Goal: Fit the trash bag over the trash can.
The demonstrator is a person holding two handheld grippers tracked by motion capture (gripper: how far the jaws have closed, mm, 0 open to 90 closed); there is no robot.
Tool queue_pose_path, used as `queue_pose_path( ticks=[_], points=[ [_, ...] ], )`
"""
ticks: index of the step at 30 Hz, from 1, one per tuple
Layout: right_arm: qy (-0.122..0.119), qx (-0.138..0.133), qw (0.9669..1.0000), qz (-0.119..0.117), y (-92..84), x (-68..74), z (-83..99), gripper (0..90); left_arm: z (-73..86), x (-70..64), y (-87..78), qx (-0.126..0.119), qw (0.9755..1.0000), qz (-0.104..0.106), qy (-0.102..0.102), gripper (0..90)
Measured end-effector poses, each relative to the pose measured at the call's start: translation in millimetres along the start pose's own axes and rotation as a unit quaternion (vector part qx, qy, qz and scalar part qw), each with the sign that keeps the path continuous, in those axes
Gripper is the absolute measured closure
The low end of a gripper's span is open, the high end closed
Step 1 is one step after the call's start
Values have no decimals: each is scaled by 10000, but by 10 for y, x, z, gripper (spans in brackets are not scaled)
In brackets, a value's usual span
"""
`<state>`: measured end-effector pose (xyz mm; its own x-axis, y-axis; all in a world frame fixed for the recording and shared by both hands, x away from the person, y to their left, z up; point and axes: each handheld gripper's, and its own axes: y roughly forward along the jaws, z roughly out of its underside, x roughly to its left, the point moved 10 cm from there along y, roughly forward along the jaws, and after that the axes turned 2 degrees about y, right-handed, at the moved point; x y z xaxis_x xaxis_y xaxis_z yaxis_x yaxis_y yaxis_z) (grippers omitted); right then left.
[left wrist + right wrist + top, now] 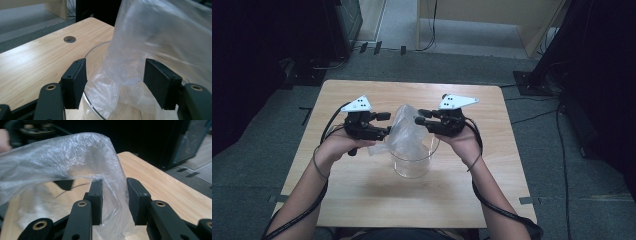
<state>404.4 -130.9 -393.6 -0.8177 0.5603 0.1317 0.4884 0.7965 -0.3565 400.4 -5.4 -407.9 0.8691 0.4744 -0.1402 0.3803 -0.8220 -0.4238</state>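
Note:
A clear plastic bag [404, 132] stands crumpled over the mouth of a clear glass jar [412, 167] in the middle of the wooden table [362, 200]. My left gripper [387, 125] is at the bag's left side. In the left gripper view its jaws [116, 82] stand wide apart, with the bag [150, 37] loose between them above the jar's rim [92, 50]. My right gripper [419, 117] is at the bag's right side. Its jaws [115, 202] straddle a fold of the bag [75, 152], with a gap still showing between the pads.
A round cable hole [69, 39] is cut in the table's top beyond the jar. Dark equipment racks stand on the floor at left and right of the table, and a wooden desk [492, 15] stands farther back. Cables trail across the grey carpet.

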Motion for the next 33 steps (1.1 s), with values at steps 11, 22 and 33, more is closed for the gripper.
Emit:
queue_pose_path(
  ticks=[11,22,33],
  points=[
    [412,-384,9983,119,-190,-163,-120,357,44,61,0,26,9999,-22,-96,404],
    [530,-118,9985,26,-166,-147,-31,437,-21,28,34,-63,9998,11,-198,427],
    [485,-41,9988,-77,-116,-64,-27,507,-34,-7,223,-48,9998,-20,-200,457]
  ],
)
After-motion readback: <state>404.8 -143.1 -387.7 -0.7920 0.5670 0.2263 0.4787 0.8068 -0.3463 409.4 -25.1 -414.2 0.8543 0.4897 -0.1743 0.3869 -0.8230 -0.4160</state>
